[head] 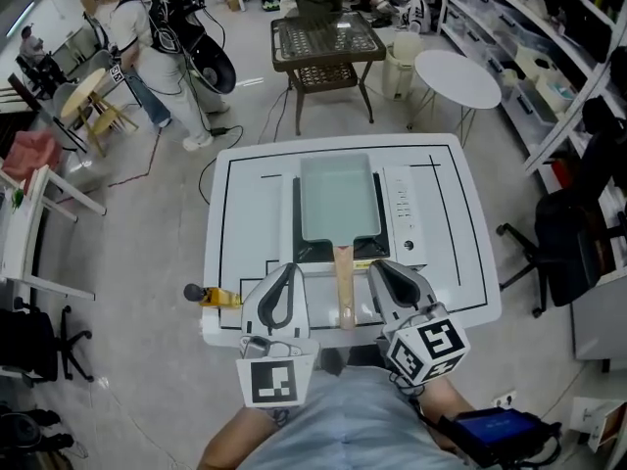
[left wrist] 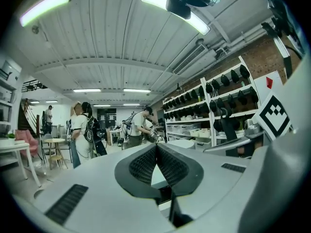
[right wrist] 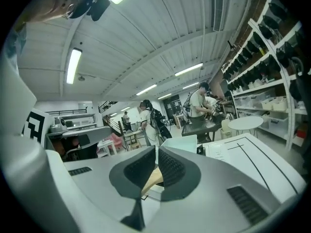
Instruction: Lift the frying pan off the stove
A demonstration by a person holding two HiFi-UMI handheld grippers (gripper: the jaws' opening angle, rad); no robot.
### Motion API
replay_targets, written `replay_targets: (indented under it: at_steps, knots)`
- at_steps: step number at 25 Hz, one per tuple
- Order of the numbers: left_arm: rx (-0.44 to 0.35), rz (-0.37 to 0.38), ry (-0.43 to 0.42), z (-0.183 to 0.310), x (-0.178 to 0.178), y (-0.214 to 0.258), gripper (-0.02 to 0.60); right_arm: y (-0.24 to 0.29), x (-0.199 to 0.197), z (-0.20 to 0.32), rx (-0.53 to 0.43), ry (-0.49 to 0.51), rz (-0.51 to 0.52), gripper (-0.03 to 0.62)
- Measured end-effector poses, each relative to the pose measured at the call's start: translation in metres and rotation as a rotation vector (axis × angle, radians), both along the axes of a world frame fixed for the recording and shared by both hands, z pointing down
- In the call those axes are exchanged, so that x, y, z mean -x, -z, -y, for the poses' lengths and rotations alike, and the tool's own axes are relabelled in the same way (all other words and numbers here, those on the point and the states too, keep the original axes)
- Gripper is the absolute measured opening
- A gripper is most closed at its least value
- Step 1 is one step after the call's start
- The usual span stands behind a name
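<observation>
A rectangular pale-green frying pan [head: 338, 199] sits on the black stove [head: 295, 225] on the white table [head: 460, 262]. Its wooden handle [head: 344, 287] points toward me. My left gripper [head: 291, 269] hovers just left of the handle near the table's front edge, its jaws shut on nothing. My right gripper [head: 377, 266] is just right of the handle, also shut and empty. In the left gripper view the left gripper [left wrist: 156, 148] is closed, with a sliver of pan [left wrist: 158, 176] behind it. In the right gripper view the right gripper [right wrist: 156, 150] is closed above the handle [right wrist: 152, 179], the pan [right wrist: 181, 142] beyond.
The stove's white control panel [head: 402, 213] lies right of the pan. A yellow tool with a black knob [head: 209, 295] sticks out at the table's left front corner. Beyond are a wicker table [head: 326, 42], a round white table [head: 457, 76], people, an office chair [head: 563, 248] and shelving.
</observation>
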State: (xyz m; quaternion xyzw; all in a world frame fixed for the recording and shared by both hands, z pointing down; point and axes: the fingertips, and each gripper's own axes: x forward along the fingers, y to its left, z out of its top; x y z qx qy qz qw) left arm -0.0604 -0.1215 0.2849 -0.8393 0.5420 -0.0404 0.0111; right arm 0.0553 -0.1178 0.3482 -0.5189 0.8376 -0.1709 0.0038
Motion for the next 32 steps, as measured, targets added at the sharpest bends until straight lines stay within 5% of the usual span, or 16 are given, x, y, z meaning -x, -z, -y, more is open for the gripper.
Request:
replay_targets:
  at_steps: [13, 15, 16, 32]
  knots:
    - [0.166, 0.0, 0.047, 0.045, -0.002, -0.055, 0.017, -0.065, 0.009, 0.025, 0.277, 0.159, 0.332, 0.053]
    - [0.188, -0.002, 0.057, 0.048, -0.001, -0.065, 0.017, -0.068, 0.014, 0.025, 0.311, 0.198, 0.411, 0.198]
    - [0.197, -0.003, 0.061, 0.049, -0.001, -0.068, 0.017, -0.069, 0.016, 0.024, 0.325, 0.214, 0.434, 0.213]
    - [0.24, -0.009, 0.099, 0.07, 0.006, -0.085, 0.017, -0.098, 0.038, 0.037, 0.51, 0.324, 0.55, 0.232]
